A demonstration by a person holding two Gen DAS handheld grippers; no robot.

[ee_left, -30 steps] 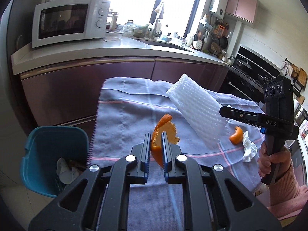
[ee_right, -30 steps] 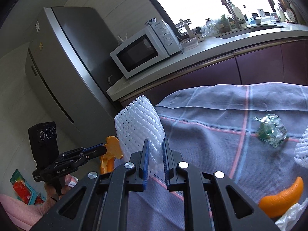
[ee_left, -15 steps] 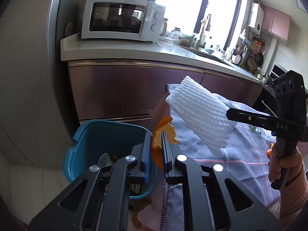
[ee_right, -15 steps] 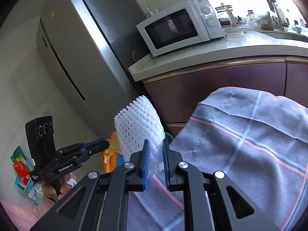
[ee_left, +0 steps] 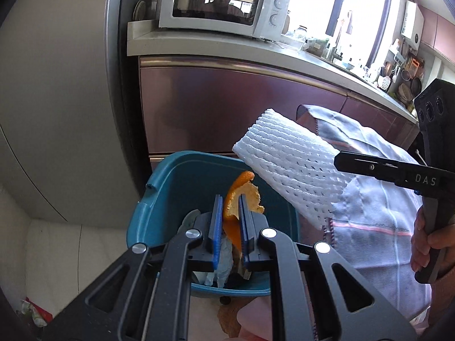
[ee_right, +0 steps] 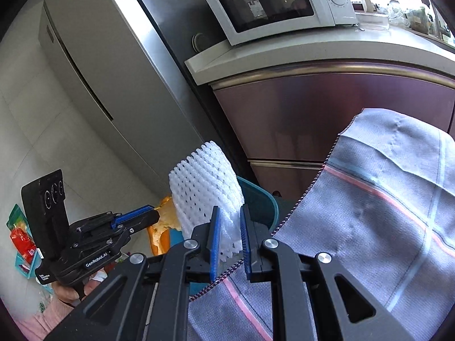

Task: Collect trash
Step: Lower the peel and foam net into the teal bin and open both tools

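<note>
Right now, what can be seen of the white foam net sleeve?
The white foam net sleeve looks like soft, ribbed mesh with small holes, flattened into a roughly rectangular pad. The right gripper is shut on one end; the rest sticks out free, tilted upward. It hangs over the teal bin's rim, beside the tablecloth edge, touching only the pads as far as visible.

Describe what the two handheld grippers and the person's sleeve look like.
Both are black, angular frames with silver bolts and blue finger pads. The right gripper reads "DAS" in white; the left gripper reads "GenRobot.AI" and carries a block with three round lenses. The sleeve is pink.
</note>
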